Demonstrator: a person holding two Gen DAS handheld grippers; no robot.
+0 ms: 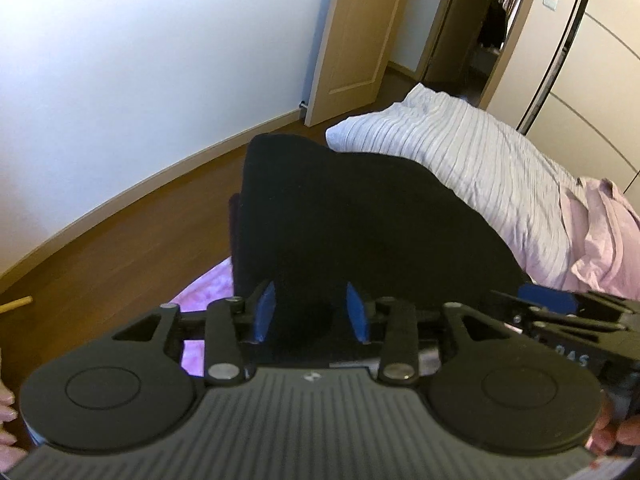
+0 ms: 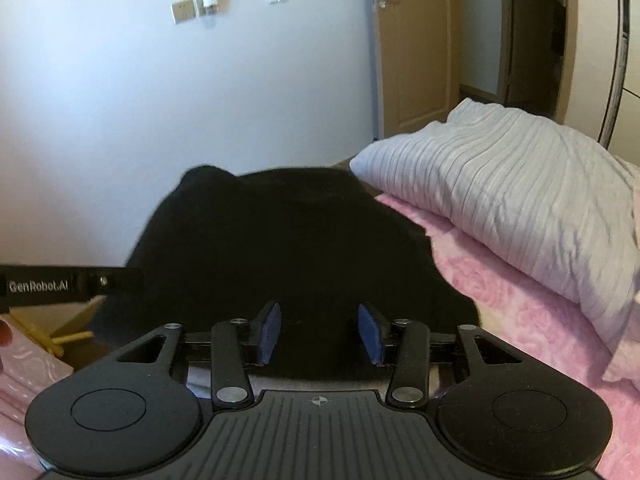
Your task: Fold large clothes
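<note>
Black garment (image 1: 360,220) lies bunched on the pink bed cover at twelve o'clock of both grippers; left gripper (image 1: 310,312) and right gripper (image 2: 319,332) gape wide, empty; next, pinch an edge

White wall (image 1: 140,60), brown wood floor (image 1: 132,240), open wooden door (image 1: 360,40) — a bed with striped pillow (image 2: 520,184).
</note>
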